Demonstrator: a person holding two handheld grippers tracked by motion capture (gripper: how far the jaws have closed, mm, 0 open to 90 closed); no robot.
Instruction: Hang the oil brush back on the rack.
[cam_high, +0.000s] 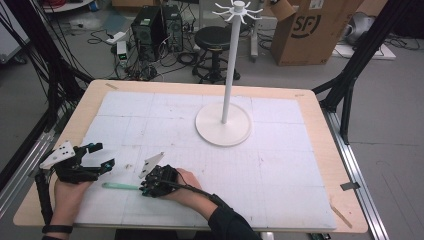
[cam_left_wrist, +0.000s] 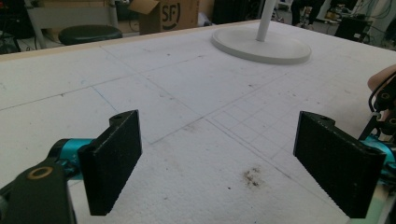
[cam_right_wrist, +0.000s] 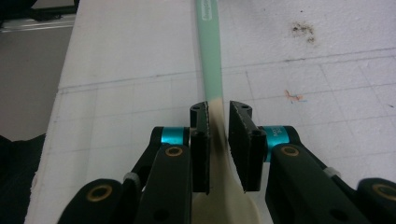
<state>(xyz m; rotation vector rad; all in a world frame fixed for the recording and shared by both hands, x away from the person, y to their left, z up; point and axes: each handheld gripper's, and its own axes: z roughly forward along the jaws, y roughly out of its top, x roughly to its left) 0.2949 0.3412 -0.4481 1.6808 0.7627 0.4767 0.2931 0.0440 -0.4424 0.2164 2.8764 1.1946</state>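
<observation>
Both pads of my right claw (cam_right_wrist: 219, 140) are clamping the spoon (cam_right_wrist: 210, 56) at its neck, handle pointing ahead. I'm judging a lift is coming next. Left claw (cam_left_wrist: 219, 158) is hanging wide apart, nothing between.

A wooden table (cam_high: 320, 150) topped with white gridded foam board (cam_high: 280, 170) stands on a grey floor (cam_high: 395, 100). Beyond it sit a black round stool (cam_high: 214, 39), computer towers (cam_high: 156, 31) amid tangled cables, and an SF cardboard box (cam_high: 312, 30).

High view looks down and forward from over the table's (cam_high: 320, 150) near edge. Left gripper view sits low, facing the far edge. Right gripper view is super close. High and left both catch the white stand (cam_high: 223, 131) (cam_left_wrist: 261, 45).
</observation>
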